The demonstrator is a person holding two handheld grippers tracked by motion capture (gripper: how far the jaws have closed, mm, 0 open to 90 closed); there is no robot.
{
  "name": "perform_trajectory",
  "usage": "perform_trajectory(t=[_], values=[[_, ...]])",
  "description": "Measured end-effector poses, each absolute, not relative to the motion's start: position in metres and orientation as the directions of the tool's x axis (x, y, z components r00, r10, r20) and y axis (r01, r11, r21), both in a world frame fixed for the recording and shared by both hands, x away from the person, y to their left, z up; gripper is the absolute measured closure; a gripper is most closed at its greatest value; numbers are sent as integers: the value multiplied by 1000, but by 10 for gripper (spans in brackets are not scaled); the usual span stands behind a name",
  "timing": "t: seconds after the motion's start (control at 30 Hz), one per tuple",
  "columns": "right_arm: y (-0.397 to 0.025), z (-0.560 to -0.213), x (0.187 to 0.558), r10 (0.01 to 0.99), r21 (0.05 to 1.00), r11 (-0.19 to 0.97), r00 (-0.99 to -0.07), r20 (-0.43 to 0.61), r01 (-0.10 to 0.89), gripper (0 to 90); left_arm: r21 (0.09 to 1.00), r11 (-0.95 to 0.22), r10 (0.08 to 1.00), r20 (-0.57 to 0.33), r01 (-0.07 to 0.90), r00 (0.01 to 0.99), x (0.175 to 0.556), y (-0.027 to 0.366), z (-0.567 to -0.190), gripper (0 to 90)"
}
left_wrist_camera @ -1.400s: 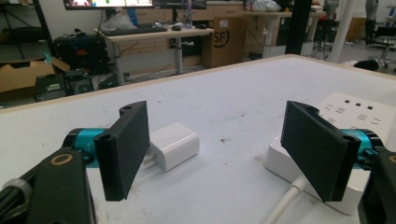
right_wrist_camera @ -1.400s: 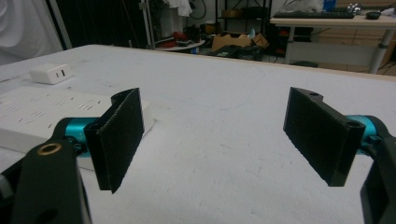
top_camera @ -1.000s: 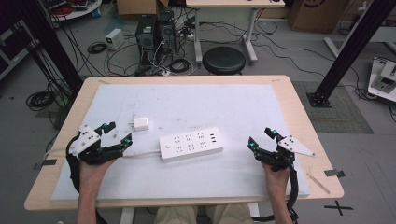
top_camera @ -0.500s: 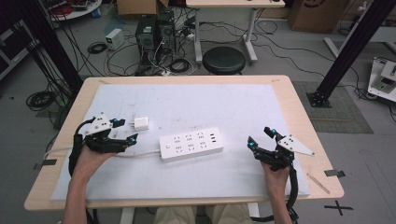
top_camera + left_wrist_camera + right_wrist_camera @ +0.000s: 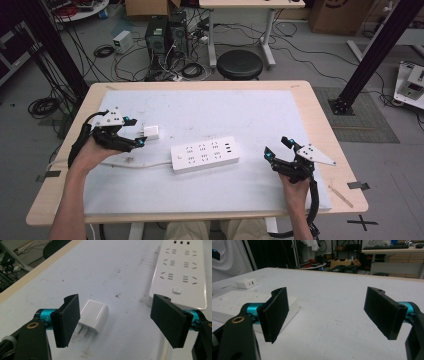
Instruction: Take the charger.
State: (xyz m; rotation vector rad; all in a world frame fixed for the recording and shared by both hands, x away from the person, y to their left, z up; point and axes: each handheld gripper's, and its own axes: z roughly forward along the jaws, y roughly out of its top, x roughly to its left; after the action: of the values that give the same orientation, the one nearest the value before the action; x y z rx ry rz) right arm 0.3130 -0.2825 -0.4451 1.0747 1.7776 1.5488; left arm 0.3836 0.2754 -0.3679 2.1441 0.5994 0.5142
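Observation:
A small white plug adapter lies on the white mat, left of a white power strip. My left gripper is open just left of the adapter, which sits by its left jaw in the left gripper view, prongs toward the camera. The strip reaches away at that view's right. My right gripper stands open over bare mat, right of the strip, nothing between its jaws. The right gripper view has the strip at left, with the adapter beyond it.
The strip's white cord runs left along the mat under my left hand. The wooden table frames the mat. A black stool, a computer tower and cables sit on the floor beyond the far edge.
My left gripper has moved forward and to the right, up to the plug adapter. The right gripper has stayed where it was, open.

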Motion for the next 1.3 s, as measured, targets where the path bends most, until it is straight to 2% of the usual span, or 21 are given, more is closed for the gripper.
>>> perform_trajectory(t=[0.3, 0.33, 0.6, 0.67, 0.8, 1.3], values=[[-282, -445, 314, 839, 976, 28, -536, 96, 217, 206, 770, -597, 513, 151, 225, 845, 412, 272, -379, 238], [-281, -445, 314, 840, 974, 29, -534, 97, 223, 206, 788, -576, 501, 131, 217, 855, 419, 273, -383, 238], [-280, -445, 314, 841, 974, 44, -534, 85, 224, 206, 769, -588, 474, 78, 249, 877, 438, 278, -403, 240], [-280, -445, 314, 843, 973, 53, -532, 77, 225, 206, 722, -651, 441, 108, 234, 891, 444, 275, -402, 240], [-278, -445, 315, 843, 971, 62, -533, 72, 229, 206, 683, -699, 385, 114, 209, 916, 457, 267, -397, 240], [-278, -446, 315, 844, 971, 67, -532, 68, 229, 207, 636, -732, 362, 62, 243, 930, 473, 259, -419, 261]])
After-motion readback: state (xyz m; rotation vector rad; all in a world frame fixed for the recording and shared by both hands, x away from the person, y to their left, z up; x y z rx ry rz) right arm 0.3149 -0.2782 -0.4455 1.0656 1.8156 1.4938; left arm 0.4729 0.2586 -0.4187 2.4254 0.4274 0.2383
